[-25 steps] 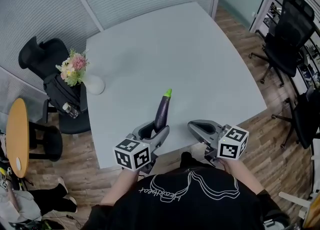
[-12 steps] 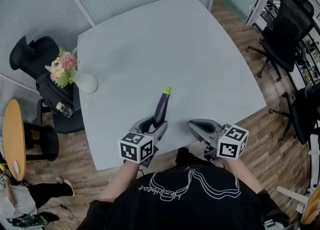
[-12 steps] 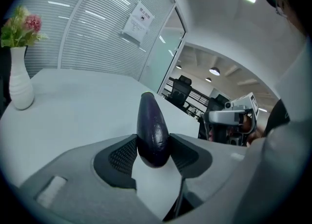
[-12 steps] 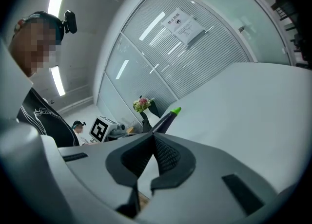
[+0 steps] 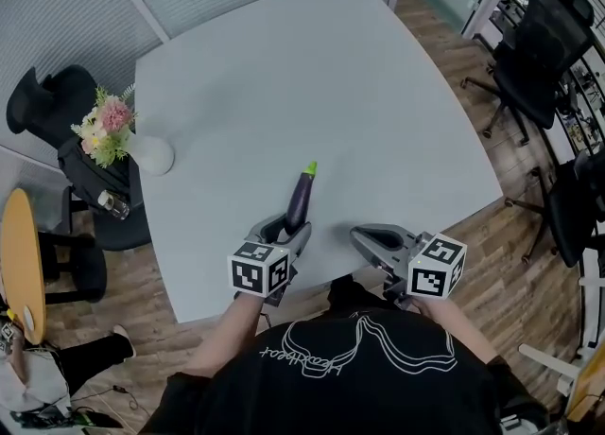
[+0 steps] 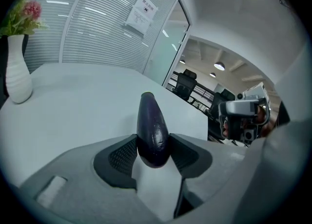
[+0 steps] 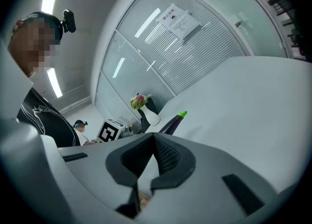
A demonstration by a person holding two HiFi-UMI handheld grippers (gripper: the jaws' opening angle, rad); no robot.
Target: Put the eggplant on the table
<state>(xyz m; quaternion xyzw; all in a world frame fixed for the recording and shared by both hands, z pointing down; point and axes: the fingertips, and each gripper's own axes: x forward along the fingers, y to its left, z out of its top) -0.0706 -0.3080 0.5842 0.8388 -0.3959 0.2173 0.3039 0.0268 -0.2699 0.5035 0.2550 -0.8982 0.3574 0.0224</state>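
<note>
Eggplant [image 5: 300,199], glossy purple, green-tipped; left tongs [image 5: 288,227] gripping it at near edge of smooth pale desk [image 5: 331,93]; right tongs [image 5: 359,234] sitting closed, empty; white vase [image 5: 151,153] far left.

— Where's the eggplant [image 5: 300,199]?
— Between the left gripper's [image 5: 286,228] jaws, pointing ahead over the table [image 5: 359,102].
— The vase [image 5: 153,154]?
— On the table, ahead-left of it (by the edge). The right gripper [image 5: 359,234] is just to its right.
</note>
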